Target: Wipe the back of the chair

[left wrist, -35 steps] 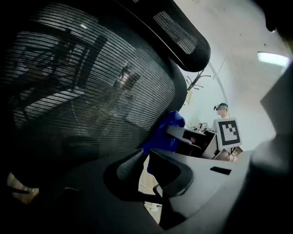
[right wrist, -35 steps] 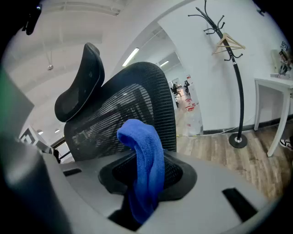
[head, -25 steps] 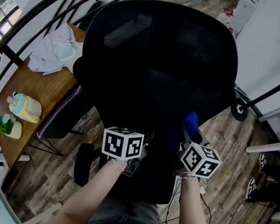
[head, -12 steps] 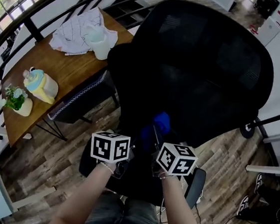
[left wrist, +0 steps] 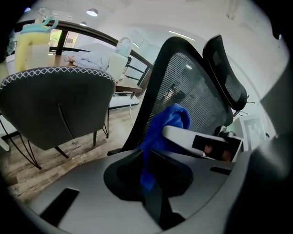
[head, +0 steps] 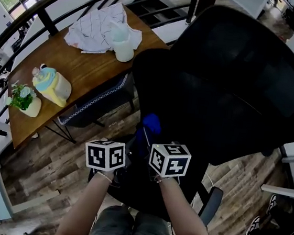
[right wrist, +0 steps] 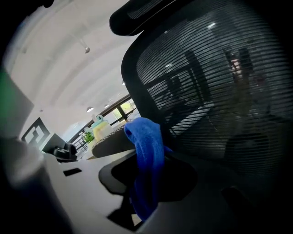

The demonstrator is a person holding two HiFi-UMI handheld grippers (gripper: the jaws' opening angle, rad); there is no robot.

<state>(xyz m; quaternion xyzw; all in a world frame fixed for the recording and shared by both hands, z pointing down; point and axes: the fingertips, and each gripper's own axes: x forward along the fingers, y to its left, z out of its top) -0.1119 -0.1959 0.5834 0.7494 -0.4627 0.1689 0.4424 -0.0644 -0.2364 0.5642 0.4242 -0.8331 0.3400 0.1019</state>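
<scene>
The black mesh chair back (head: 235,82) fills the upper right of the head view, with its headrest (left wrist: 224,77) above. My right gripper (head: 152,141) is shut on a blue cloth (head: 150,124) at the back's lower left edge. In the right gripper view the cloth (right wrist: 146,151) rises out of the jaws (right wrist: 144,192) right beside the mesh (right wrist: 215,91). My left gripper (head: 127,151) hovers close on the left, shut and empty. From the left gripper view, the cloth (left wrist: 167,123) drapes over one of the right gripper's fingers (left wrist: 183,137), just past my left gripper (left wrist: 153,196).
A wooden table (head: 84,70) on the left carries a crumpled white cloth (head: 94,29), a pale jug (head: 122,45), a yellow and teal bottle (head: 53,85) and a small plant (head: 23,100). A dark padded chair (head: 93,105) stands against it. A black railing (head: 47,21) runs behind.
My right gripper has carried the blue cloth leftward along the lower chair back to its left edge. The left gripper has moved left too, and the two are now closer together.
</scene>
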